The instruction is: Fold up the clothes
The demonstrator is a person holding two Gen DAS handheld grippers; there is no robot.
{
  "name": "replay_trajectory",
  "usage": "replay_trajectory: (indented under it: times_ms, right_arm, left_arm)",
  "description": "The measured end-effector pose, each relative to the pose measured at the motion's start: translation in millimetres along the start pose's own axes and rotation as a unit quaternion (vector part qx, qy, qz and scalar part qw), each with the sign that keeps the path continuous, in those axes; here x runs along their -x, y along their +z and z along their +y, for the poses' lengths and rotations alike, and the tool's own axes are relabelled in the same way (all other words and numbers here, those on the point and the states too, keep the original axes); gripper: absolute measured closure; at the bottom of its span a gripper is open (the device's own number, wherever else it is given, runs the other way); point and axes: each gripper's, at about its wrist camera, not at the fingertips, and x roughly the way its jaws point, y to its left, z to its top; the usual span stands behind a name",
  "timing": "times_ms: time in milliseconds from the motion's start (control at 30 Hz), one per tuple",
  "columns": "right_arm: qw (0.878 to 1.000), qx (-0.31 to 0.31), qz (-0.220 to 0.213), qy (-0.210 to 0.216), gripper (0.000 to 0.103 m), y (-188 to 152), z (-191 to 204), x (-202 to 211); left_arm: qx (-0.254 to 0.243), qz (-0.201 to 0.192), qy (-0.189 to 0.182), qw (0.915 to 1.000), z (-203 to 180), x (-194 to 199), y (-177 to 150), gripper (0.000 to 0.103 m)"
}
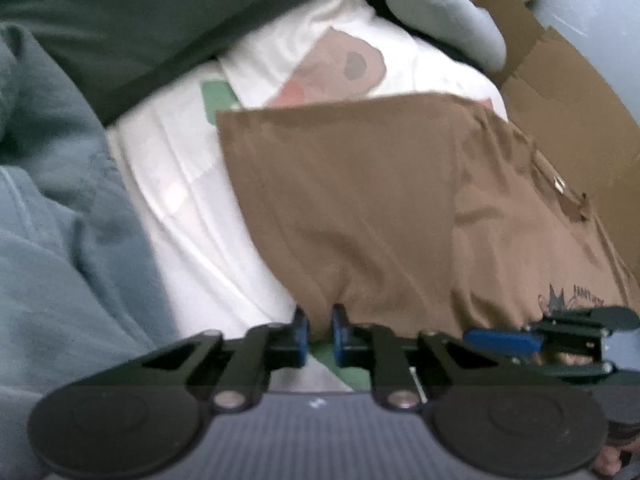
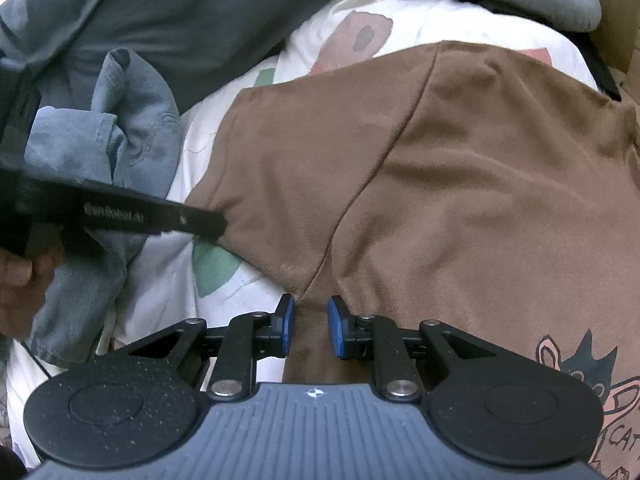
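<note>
Brown shirt (image 2: 460,184) lay mid-frame on a white printed sheet (image 2: 400,4) — grey clothes (image 2: 120,128) at upper left. Left gripper (image 1: 320,330) pinched the shirt's lower edge, jaws nearly closed. Right gripper (image 2: 310,326) clamped a fold of it at bottom centre.

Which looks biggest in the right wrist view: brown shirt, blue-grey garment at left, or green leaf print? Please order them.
1. brown shirt
2. blue-grey garment
3. green leaf print

The shirt lies nearest the camera, which adds to its apparent size.
</note>
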Motion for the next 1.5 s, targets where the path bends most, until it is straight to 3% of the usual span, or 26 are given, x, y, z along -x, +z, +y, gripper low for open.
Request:
replay_trajectory:
  times_ms: [200,333,400,567,733,967,1133,1367,1500]
  right_arm:
    - [0.999,0.028,0.003,0.019,0.078,0,14,1]
    - [0.999,0.032,0.023,0.027,0.078,-1,19,-6]
    - [0.999,0.034,0.028,0.029,0.078,-3,19,-6]
    - [0.999,0.032,0.013,0.035,0.077,3,15,11]
    - [0.999,0.022,-0.014,0.024,0.076,11,3,35]
    - [0.999,0.003,-0.031,-0.029,0.076,7,-35,67]
    - [0.997,-0.028,-0.031,-0.069,0.076,-8,-69,85]
    - [0.987,-0.084,-0.057,-0.123,0.073,-36,-113,120]
    - [0.982,-0.092,-0.051,-0.158,0.072,-65,-128,140]
  left_arm:
    - [-0.031,0.004,0.032,0.999,2,10,14,0.096]
    - [-0.034,0.037,0.05,0.9975,6,-5,10,0.095]
    - [-0.041,0.046,0.051,0.9968,5,-6,10,0.089]
    - [-0.053,0.022,0.06,0.9965,2,18,26,0.074]
    - [-0.063,-0.023,0.065,0.9956,-6,34,52,0.074]
    - [-0.114,-0.053,0.021,0.9919,-57,27,87,0.074]
    - [-0.186,-0.061,-0.012,0.9807,-105,12,94,0.074]
    - [-0.227,-0.048,-0.035,0.9722,-148,-26,104,0.074]
    - [-0.268,-0.069,-0.035,0.9605,-167,-39,102,0.074]
